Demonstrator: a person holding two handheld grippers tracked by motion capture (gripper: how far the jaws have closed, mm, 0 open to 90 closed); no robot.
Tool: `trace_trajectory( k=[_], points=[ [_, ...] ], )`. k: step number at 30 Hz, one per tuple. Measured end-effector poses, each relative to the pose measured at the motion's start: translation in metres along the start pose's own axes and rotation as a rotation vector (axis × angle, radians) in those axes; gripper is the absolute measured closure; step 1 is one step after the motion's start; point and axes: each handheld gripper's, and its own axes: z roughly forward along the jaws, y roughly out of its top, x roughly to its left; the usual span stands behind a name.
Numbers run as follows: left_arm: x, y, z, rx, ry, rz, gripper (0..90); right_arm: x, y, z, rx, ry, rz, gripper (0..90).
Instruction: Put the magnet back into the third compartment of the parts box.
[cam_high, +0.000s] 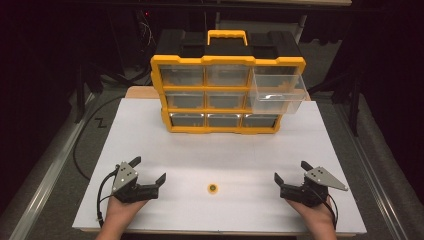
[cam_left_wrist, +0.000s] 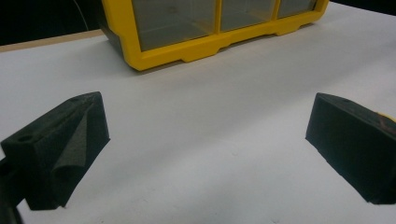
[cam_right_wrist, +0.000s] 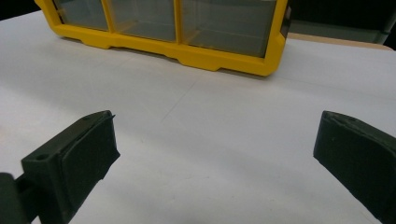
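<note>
A yellow and black drawer cabinet (cam_high: 227, 80) stands at the back of the white table (cam_high: 220, 150). Its top right clear drawer (cam_high: 278, 91) is pulled out. A small yellow round part (cam_high: 213, 188) lies near the front edge, midway between my grippers. My left gripper (cam_high: 147, 170) rests at the front left, open, with nothing between its jaws. My right gripper (cam_high: 292, 171) rests at the front right, open and empty too. In the left gripper view the cabinet's bottom row (cam_left_wrist: 205, 28) shows beyond the open gripper (cam_left_wrist: 205, 144); the right gripper view shows the cabinet (cam_right_wrist: 187, 32) past the open gripper (cam_right_wrist: 215, 158).
The table's front edge runs just under the person's hands (cam_high: 117, 215). Dark floor and cables (cam_high: 82, 145) lie to the left of the table. Bare white surface stretches between the cabinet and the grippers.
</note>
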Motion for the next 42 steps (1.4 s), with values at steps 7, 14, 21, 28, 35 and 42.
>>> trace_trajectory(
  k=[7, 14, 21, 28, 35, 42],
  points=[
    [0.0, 0.0, 0.0, 0.003, -0.001, -0.002, 0.5, 0.0, 0.0, -0.001, -0.005, -0.006, -0.003, 0.9],
    [0.0, 0.0, -0.002, 0.001, 0.001, -0.006, 0.5, 0.001, 0.001, 0.0, -0.001, -0.008, -0.01, 0.9],
    [0.001, 0.0, -0.003, -0.005, -0.002, -0.008, 0.6, 0.001, 0.001, 0.001, 0.002, -0.008, -0.015, 0.9],
    [0.002, 0.001, -0.004, -0.014, -0.007, -0.018, 0.5, 0.003, 0.001, 0.002, 0.004, -0.004, -0.022, 1.0],
    [0.001, 0.002, -0.004, -0.031, -0.016, -0.034, 0.4, 0.007, 0.002, 0.005, 0.008, 0.011, -0.028, 1.0],
    [0.001, 0.002, -0.003, -0.023, -0.029, -0.034, 0.1, 0.017, 0.005, 0.012, 0.009, 0.036, -0.044, 0.9]
  ],
)
